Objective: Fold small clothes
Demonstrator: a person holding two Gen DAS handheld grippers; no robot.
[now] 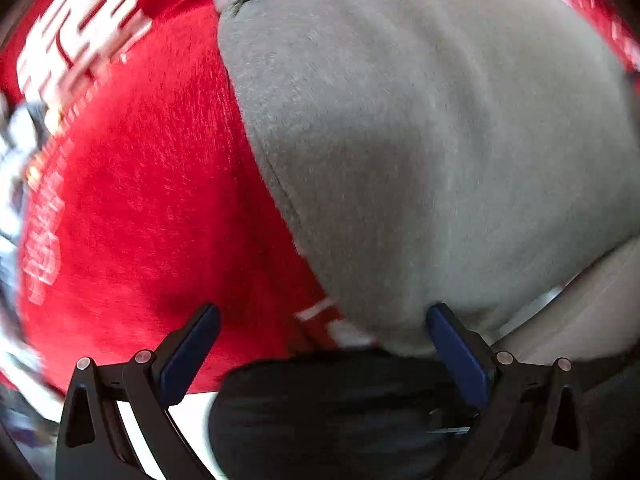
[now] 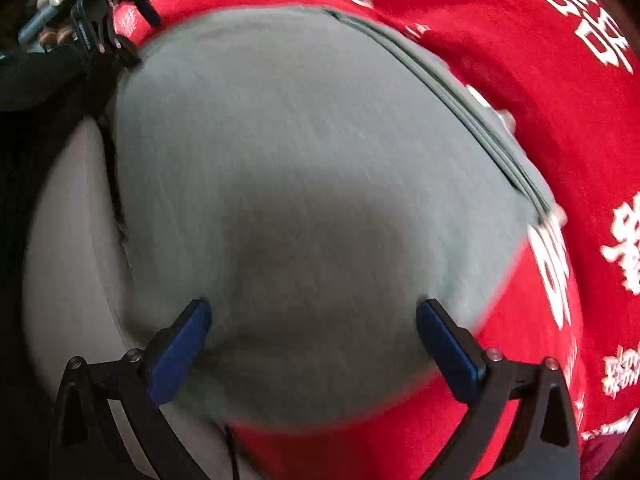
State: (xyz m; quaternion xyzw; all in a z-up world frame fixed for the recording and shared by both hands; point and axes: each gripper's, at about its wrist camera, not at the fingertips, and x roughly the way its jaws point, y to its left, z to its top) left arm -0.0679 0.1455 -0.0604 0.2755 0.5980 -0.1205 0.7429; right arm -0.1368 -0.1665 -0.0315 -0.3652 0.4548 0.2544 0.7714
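Note:
A grey garment (image 1: 420, 140) lies flat on a red cloth (image 1: 140, 200) printed with white characters. In the right wrist view the grey garment (image 2: 300, 160) fills the middle, and stacked layers show along its right edge. My left gripper (image 1: 322, 312) hangs open over the garment's near left corner, one fingertip over the red cloth and the other over grey fabric. My right gripper (image 2: 314, 308) is open just above the grey fabric with nothing between its pads. The left gripper (image 2: 138, 30) also shows far off at the garment's upper left corner, held by a hand.
The red cloth (image 2: 560, 120) spreads past the garment to the right and top. A beige surface (image 2: 68, 240) lies beside the garment's left edge and shows again as the beige surface (image 1: 580, 320). A black blurred mass (image 1: 340, 408) sits under the left gripper. A dark sleeve (image 2: 36, 76) is at upper left.

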